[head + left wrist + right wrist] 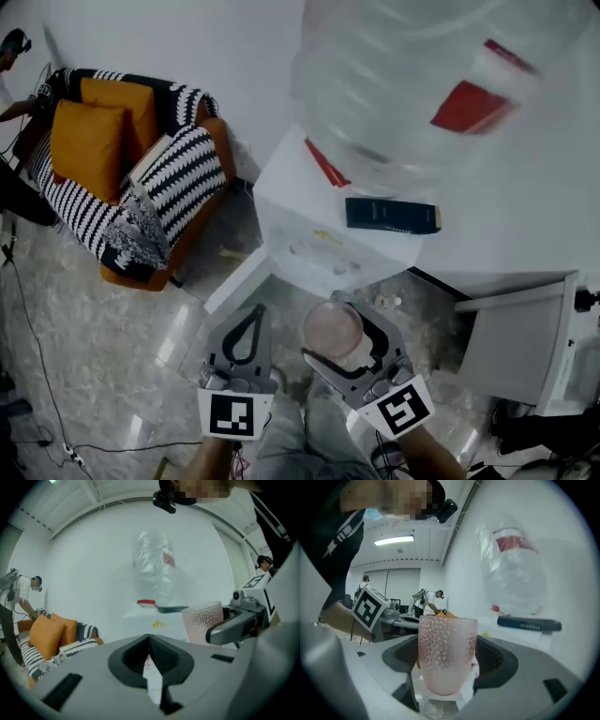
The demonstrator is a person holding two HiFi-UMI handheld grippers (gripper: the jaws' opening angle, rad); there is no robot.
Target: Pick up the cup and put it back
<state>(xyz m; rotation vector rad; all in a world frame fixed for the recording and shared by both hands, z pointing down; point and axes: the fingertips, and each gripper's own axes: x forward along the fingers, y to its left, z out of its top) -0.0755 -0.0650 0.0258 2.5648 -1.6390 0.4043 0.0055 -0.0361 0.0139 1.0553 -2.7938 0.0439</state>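
Orange cushions seen on striped sofa at far left. Left gripper held with jaws pressed together, nothing between them. Pink dimpled cup clamped upright between jaws of right gripper, carried in air near white dispenser. Dark box laid flat on dispenser top, beside clear water bottle.

Water jug, dark box crowd white top; left corner open.
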